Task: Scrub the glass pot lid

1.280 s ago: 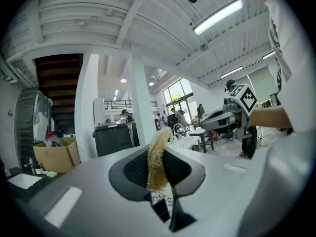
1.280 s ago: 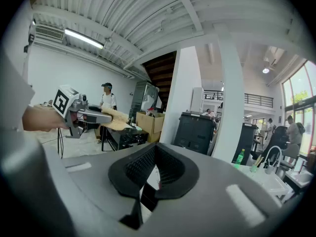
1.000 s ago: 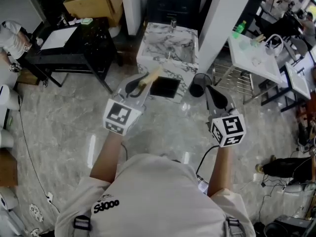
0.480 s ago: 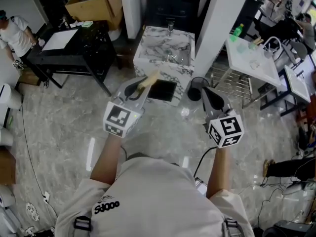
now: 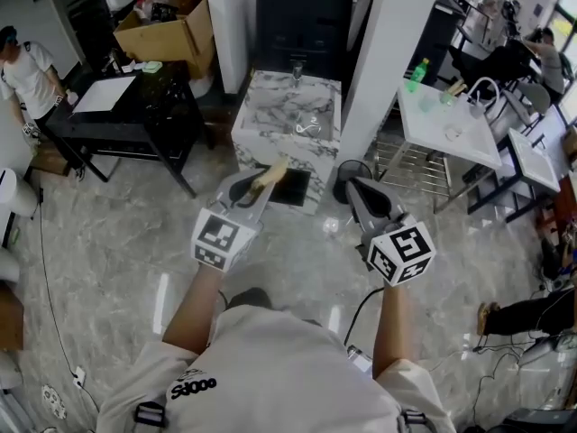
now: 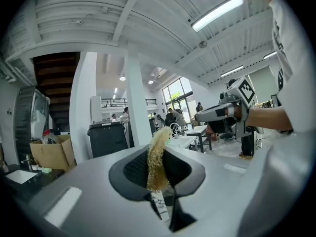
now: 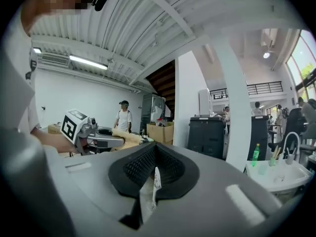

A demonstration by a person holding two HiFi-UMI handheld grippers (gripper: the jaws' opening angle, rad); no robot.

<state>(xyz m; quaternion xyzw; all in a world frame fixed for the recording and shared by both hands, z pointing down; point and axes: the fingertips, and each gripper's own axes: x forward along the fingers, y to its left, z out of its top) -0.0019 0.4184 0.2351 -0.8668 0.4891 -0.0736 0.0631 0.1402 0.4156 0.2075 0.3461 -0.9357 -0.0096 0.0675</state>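
Left gripper view: left gripper (image 6: 158, 158) clamps yellow scrubber (image 6: 156, 168)

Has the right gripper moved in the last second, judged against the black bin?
Yes: leftward. The right gripper now overlaps the black bin; earlier its tip lay right of it.

A pale grey marbled floor (image 5: 99, 233) spreads across the room. A marble-patterned sink counter (image 5: 288, 120) stands between a white pillar (image 5: 388, 52) and a black table (image 5: 153, 97). A black cabinet (image 5: 302, 16) is behind the counter, and a cardboard box (image 5: 171, 21) sits beyond the table's far edge. A green bottle (image 5: 416, 73) stands by the left edge of a white table (image 5: 433, 124). A tube light (image 6: 217, 13) glows on the white ribbed ceiling (image 6: 89, 14), and tall windows (image 6: 174, 90) let in daylight.
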